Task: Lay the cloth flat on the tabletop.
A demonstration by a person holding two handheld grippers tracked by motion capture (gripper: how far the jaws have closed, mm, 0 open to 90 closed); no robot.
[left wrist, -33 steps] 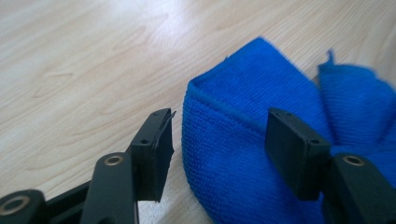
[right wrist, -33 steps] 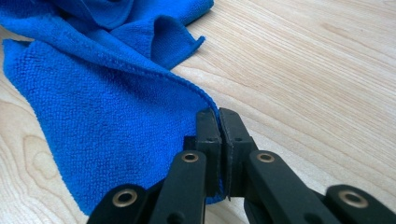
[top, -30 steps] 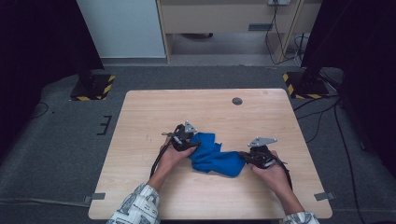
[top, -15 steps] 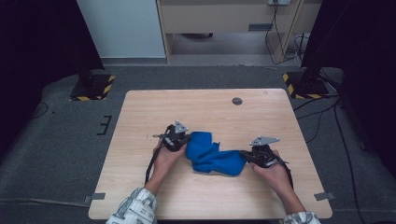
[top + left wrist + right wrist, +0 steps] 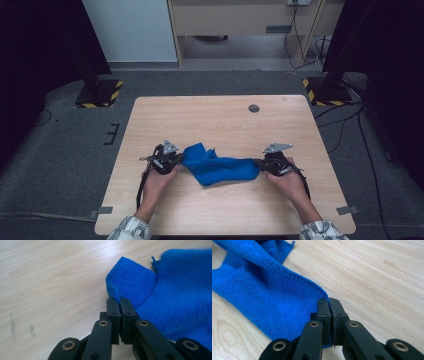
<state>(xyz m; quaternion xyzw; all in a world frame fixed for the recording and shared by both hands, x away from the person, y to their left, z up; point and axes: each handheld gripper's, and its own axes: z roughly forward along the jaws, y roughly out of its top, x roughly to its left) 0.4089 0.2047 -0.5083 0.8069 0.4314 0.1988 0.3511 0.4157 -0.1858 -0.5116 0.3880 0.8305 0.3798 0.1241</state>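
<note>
Cloth work, spreading stage. Blue terry microfibre cloth (image 5: 220,169) lay on the pale wood-grain tabletop (image 5: 215,120), in its near half, bunched and creased between the two hands. Left tool (image 5: 172,161) sat at the cloth's left end; the left gripper view showed its black jaws closed tight on a hemmed corner (image 5: 117,293), the fabric edge pinched right at the tips. Right tool (image 5: 261,163) sat at the cloth's right end; the right gripper view showed its jaws likewise pinched on the stitched edge (image 5: 325,297), with the rest of the cloth trailing away across the wood. Left jaws had just been closing, with the corner between them.

Judged step: both ends gripped, cloth being drawn out between the hands. It ran as a loose band from tool to tool, a fold humped up near the left end and the middle sagging toward the near edge, so not yet flat.

Next move, by my reading: hands apart along the tabletop until the band goes taut, both pinches kept firm, then lift or shake to drop the fold out. Both grips were shallow, at the very hem, so a sharp tug could slip a corner free.
</note>
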